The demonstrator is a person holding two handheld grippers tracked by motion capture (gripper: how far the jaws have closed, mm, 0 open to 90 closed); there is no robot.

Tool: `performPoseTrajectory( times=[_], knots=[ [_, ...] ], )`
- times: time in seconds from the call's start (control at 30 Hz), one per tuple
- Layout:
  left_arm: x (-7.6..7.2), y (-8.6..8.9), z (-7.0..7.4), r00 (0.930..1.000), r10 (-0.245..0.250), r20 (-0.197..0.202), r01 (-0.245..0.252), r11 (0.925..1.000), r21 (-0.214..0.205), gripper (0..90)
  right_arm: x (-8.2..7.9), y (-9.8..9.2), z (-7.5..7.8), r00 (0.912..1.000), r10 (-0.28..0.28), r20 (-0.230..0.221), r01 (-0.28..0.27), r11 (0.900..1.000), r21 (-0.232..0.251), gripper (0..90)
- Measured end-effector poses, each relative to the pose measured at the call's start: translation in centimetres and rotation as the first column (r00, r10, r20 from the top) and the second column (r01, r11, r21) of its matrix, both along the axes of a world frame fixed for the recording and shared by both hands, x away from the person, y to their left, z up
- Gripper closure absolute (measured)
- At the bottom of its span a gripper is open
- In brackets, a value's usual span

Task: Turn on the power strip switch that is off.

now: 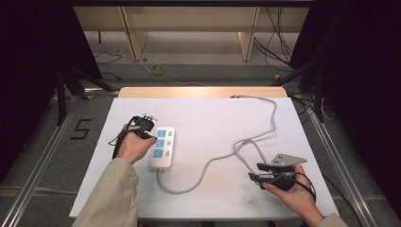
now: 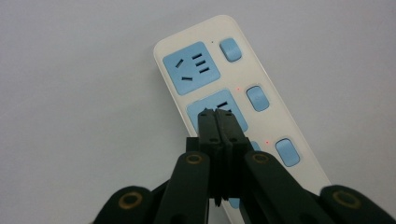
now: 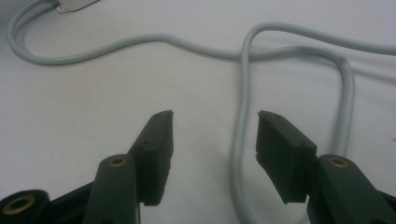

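A white power strip [image 1: 162, 147] with three blue sockets lies on the left half of the white table [image 1: 213, 118]. Its grey cable [image 1: 208, 165] loops to the right and runs off the back edge. My left gripper [image 1: 150, 132] reaches over the strip from the left. In the left gripper view the left gripper [image 2: 217, 114] is shut with nothing between its jaws, its tips over the middle socket of the power strip [image 2: 205, 70]. My right gripper [image 1: 254, 172] hovers at the front right, beside the cable loop. Seen up close, the right gripper [image 3: 215, 116] stands open above the cable [image 3: 243, 121].
Small red lights glow beside the strip's blue switches [image 2: 258, 98]. Beyond the table's back edge, wooden furniture legs [image 1: 135, 38] and loose cables lie on the floor. A "5" mark [image 1: 81, 128] is on the floor at the left.
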State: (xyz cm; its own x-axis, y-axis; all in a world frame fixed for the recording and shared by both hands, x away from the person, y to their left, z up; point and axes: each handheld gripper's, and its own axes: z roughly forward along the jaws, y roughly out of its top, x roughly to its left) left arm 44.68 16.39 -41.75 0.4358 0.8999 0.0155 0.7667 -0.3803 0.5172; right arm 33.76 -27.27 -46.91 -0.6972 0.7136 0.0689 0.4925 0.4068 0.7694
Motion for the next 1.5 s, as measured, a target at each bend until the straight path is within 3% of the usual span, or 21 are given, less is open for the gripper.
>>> performPoseTrajectory(
  times=[1.5],
  knots=[
    [2.0,-1.2,0.8,0.9999,-0.01,-0.002,0.01,0.9995,0.031,89.7,0.0,0.0,0.0,1.0,0.002,0.004,-0.002,1.0,0.002,46.6]
  ],
)
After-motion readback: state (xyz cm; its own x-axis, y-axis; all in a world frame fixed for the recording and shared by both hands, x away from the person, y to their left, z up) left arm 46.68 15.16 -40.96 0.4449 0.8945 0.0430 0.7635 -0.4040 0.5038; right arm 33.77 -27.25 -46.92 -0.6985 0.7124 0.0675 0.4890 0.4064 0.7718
